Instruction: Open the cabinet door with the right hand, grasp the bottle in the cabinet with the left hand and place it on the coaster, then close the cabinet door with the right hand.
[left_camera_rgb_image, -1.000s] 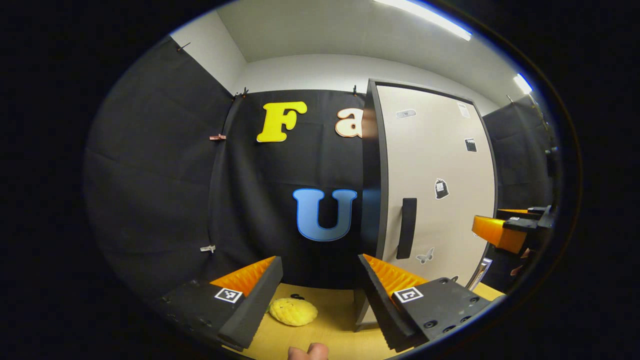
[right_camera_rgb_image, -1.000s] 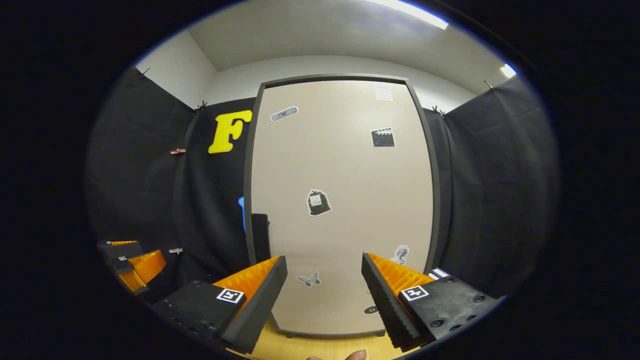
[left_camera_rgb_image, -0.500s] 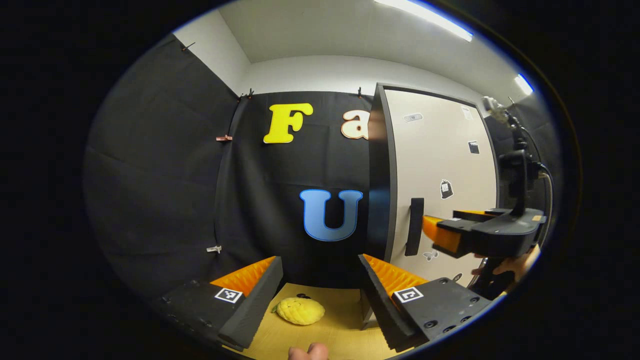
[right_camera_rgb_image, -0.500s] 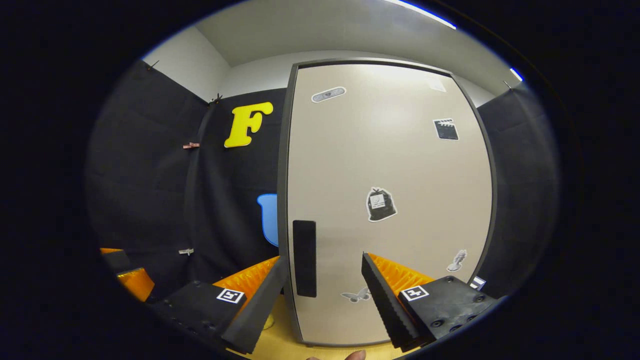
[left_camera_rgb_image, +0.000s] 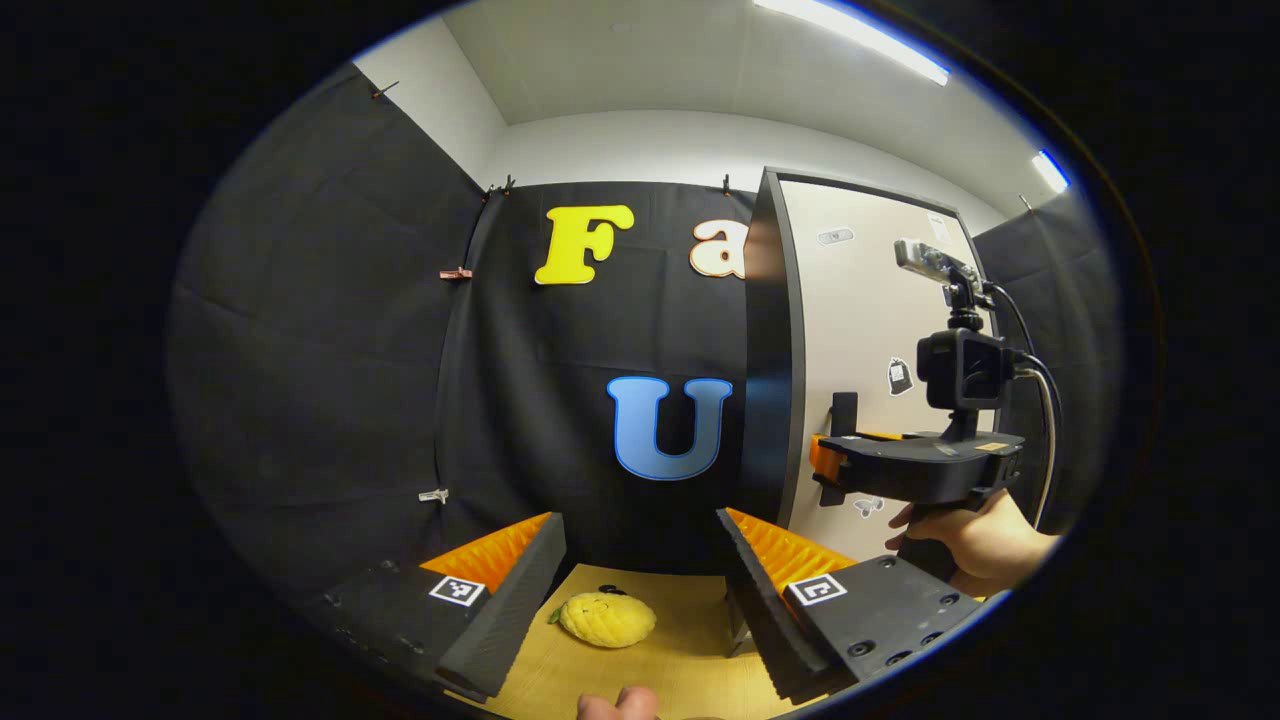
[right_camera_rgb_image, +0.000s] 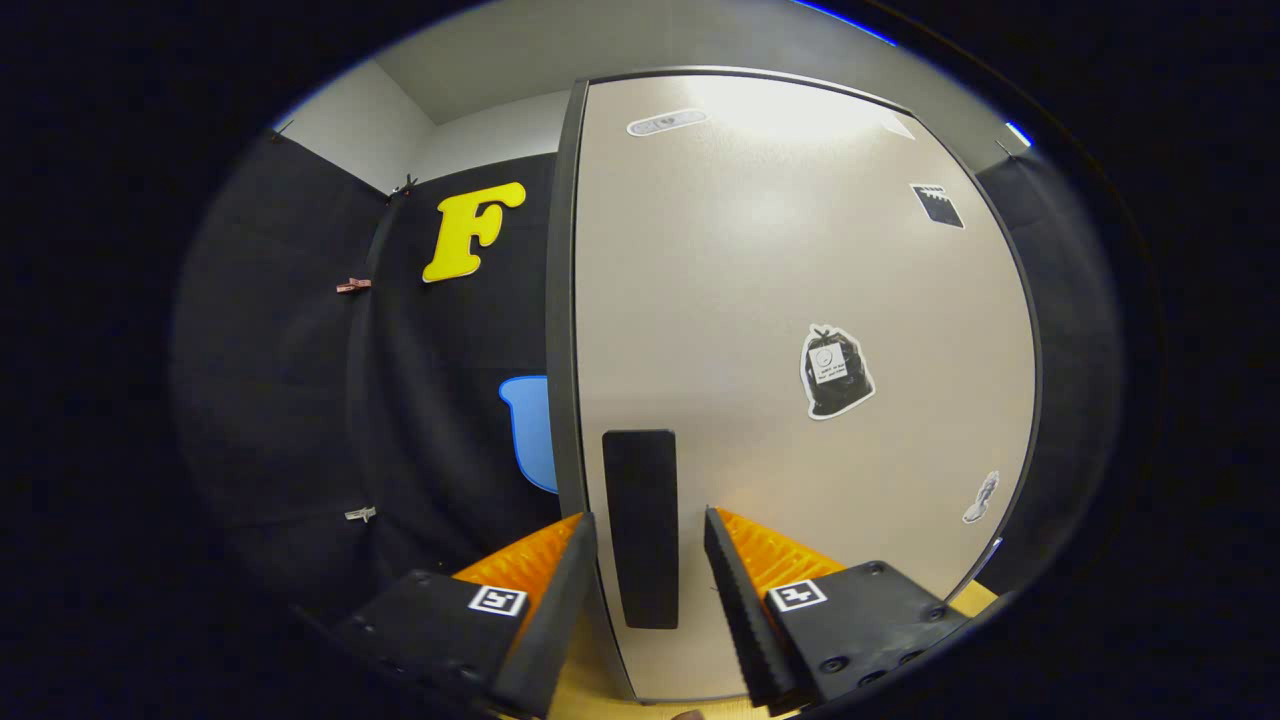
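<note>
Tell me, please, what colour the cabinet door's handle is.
Black, a plain vertical bar; the handle shows best in the right gripper view.

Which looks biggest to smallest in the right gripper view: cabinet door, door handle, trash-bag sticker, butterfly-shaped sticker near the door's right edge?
1. cabinet door
2. door handle
3. trash-bag sticker
4. small sticker at the door's right edge; its shape is too small to tell.

All sit on the same door, so nearness hardly skews the order.

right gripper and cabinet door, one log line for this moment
right gripper: open, fingers astride handle | cabinet door: shut | left gripper: open, idle
</note>
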